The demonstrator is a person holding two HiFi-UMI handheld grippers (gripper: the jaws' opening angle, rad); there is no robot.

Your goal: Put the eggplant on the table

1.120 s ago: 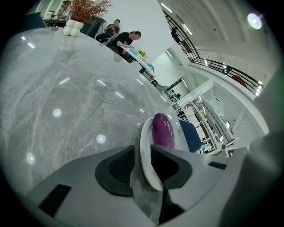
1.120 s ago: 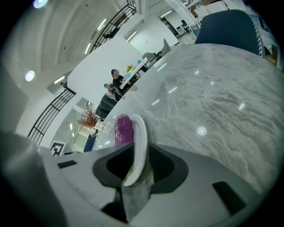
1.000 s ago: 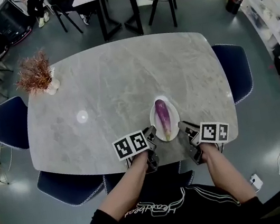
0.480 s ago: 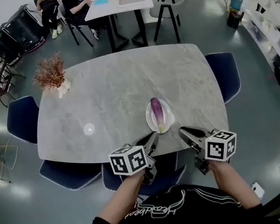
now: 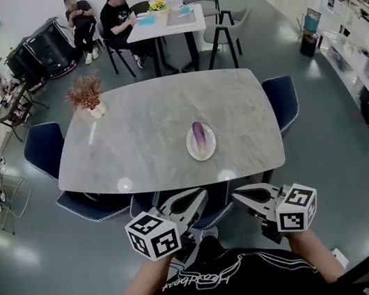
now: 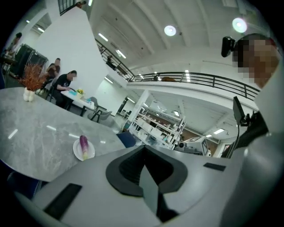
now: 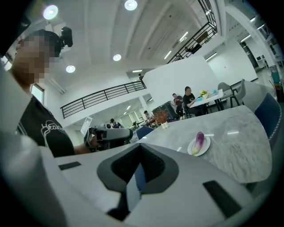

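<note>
Two grippers are held low at 6 o'clock in the head view, each carrying one marker cube. The left gripper [image 5: 195, 200] has its jaws brought together on nothing, and the right gripper [image 5: 241, 195] likewise shows its jaws pressed together with nothing between them. Both sit short of the near edge of the table [image 5: 141, 131], apart from it, above a blue chair [image 5: 218, 209] tucked under that edge. At 12 o'clock from them lies the single eggplant [image 5: 198, 135] on one white plate [image 5: 193, 151], set toward the near edge and a little right of the table's middle. It is slim, laid lengthwise from 12 to 6, purple at the far end and paling to whitish-green at the near end. The grey marble top is bare all around the plate, with wide room toward 9 and 12 o'clock. Its only other load is one potted dry plant [image 5: 87, 95] at the far corner, at 10 o'clock. Four blue chairs ring the table in all. Beyond it, at 12 o'clock, two people sit at a white table [image 5: 168, 20].
</note>
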